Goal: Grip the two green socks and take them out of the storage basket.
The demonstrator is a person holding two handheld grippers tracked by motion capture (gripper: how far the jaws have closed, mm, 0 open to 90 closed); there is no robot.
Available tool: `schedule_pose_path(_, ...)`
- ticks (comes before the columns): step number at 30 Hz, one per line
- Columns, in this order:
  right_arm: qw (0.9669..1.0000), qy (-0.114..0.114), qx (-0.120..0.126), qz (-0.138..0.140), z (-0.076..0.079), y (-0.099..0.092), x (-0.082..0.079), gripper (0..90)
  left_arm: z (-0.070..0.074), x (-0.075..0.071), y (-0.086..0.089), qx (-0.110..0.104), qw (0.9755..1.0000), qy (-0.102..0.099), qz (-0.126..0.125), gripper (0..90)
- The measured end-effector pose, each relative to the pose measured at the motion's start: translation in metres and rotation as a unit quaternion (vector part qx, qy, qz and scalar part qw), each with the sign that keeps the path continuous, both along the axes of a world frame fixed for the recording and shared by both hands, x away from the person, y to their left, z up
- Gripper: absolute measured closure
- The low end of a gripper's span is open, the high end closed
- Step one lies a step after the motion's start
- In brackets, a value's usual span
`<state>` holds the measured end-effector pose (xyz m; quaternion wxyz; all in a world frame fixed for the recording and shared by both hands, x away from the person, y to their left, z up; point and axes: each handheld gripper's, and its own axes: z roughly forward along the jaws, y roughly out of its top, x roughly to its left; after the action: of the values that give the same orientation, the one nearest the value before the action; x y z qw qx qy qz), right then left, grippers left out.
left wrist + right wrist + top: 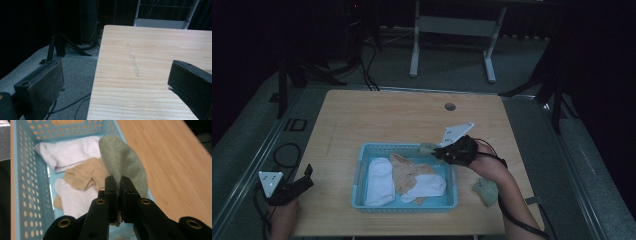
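Note:
My right gripper is shut on a green sock, which it holds up over the far right corner of a light blue basket. From the high view the right gripper and its green sock hang above the basket's rim. Inside lie white socks and a tan sock. A second green sock rests on the table right of the basket. My left gripper stands open at the table's near left edge, its fingers wide apart with nothing between them.
The wooden table has a round cable hole at the back. Cables lie on the floor at the left. Beyond the table stands a white table frame. A dark stand rises left of the table.

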<state>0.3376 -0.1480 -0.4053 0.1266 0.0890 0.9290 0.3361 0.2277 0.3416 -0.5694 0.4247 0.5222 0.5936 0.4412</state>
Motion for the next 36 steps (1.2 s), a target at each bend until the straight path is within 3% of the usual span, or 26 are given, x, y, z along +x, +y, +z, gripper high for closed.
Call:
schedule_pose_path(9,0.9987,-0.026,0.023,-0.038,0.026,-0.031,0.001,85.5,0.0,0.0,0.0,-0.001,1.0,0.0,0.0,0.7)
schedule_pose_path(19,0.9938,-0.029,0.036,-0.102,0.035,-0.079,0.01,85.5,0.0,0.0,0.0,0.002,1.0,0.001,-0.001,0.8)
schedule_pose_path(27,0.9865,-0.02,0.046,-0.156,0.021,-0.114,0.017,85.5,0.0,0.0,0.0,0.002,1.0,0.002,0.0,0.7)
schedule_pose_path(36,0.9787,0.008,0.042,-0.201,-0.017,-0.142,0.027,85.4,0.0,-0.001,0.0,0.002,1.0,0.001,0.0,0.7)
